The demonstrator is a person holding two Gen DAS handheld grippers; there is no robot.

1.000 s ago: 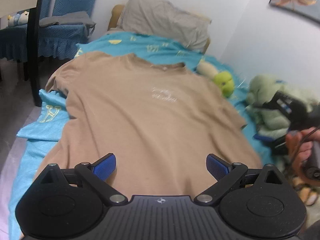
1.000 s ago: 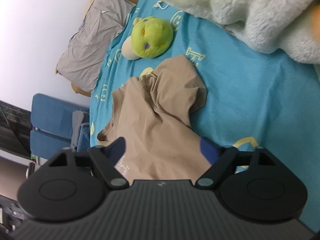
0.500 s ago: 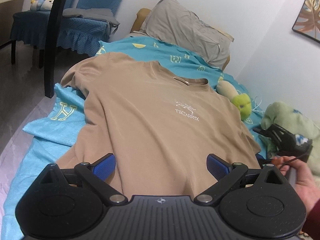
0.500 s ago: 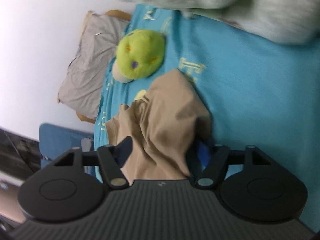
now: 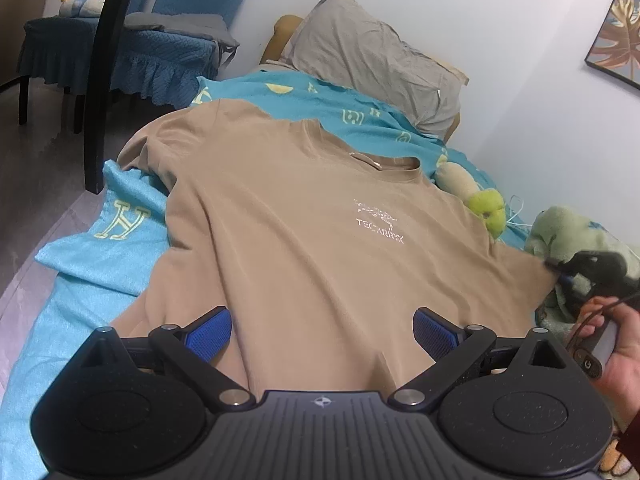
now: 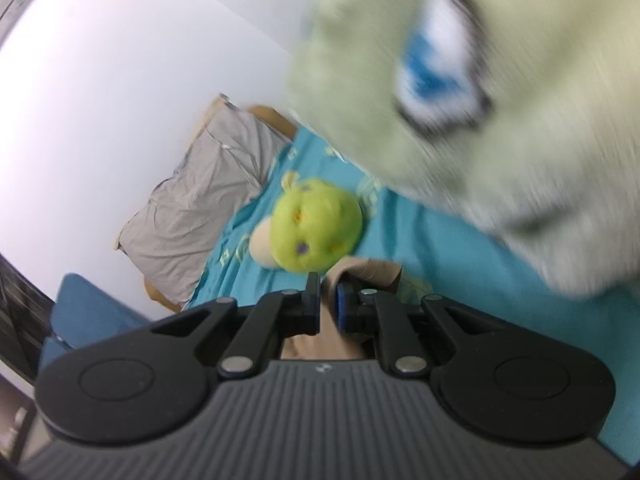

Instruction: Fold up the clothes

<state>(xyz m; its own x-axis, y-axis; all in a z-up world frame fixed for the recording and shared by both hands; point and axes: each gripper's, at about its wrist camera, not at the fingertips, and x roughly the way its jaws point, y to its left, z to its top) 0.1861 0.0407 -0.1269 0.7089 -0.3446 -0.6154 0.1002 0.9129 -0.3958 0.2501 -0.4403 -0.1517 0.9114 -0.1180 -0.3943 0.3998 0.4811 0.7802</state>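
1. Landmark: the tan T-shirt (image 5: 304,240) lies front-up and spread flat on the blue bedsheet (image 5: 116,248), collar toward the grey pillow (image 5: 372,64).
2. On the shirt's left half, its left sleeve hangs toward the bed edge, untouched.
3. At the shirt's near hem, the left gripper (image 5: 322,330) hovers with its jaws wide, holding nothing.
4. At the shirt's right sleeve, the right gripper (image 6: 327,304) has its jaws pinched narrow on the cloth, close to the green plush toy (image 6: 316,224) and the large pale plush (image 6: 500,120).
5. Judgement: folding has barely begun; no fold shows, and sleeves and body all remain.
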